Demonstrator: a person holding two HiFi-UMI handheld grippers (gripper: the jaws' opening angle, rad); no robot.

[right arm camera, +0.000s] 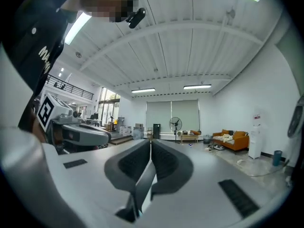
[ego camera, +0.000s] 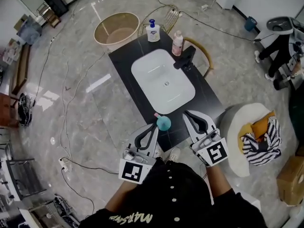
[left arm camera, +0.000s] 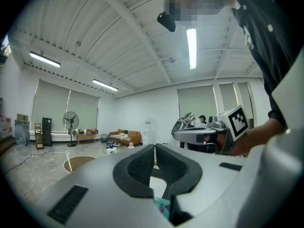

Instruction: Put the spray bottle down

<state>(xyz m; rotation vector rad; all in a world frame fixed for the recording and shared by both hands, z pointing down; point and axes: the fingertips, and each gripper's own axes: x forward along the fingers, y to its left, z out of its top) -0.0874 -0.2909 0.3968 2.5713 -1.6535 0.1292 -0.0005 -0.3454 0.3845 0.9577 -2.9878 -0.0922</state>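
We hold the left hand-held gripper (ego camera: 154, 127) and right hand-held gripper (ego camera: 191, 115) closed on nothing above the bench (ego camera: 124, 63), judging the teal spray bottle (ego camera: 164, 122) already set down at its near edge.

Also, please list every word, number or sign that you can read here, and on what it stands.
"MAR…" on the person's black shirt; the rest is unclear.
Label of the white pump bottle: too small to read.
Label of the pink bottle: too small to read.
The two marker cubes: square patterns only, no letters.
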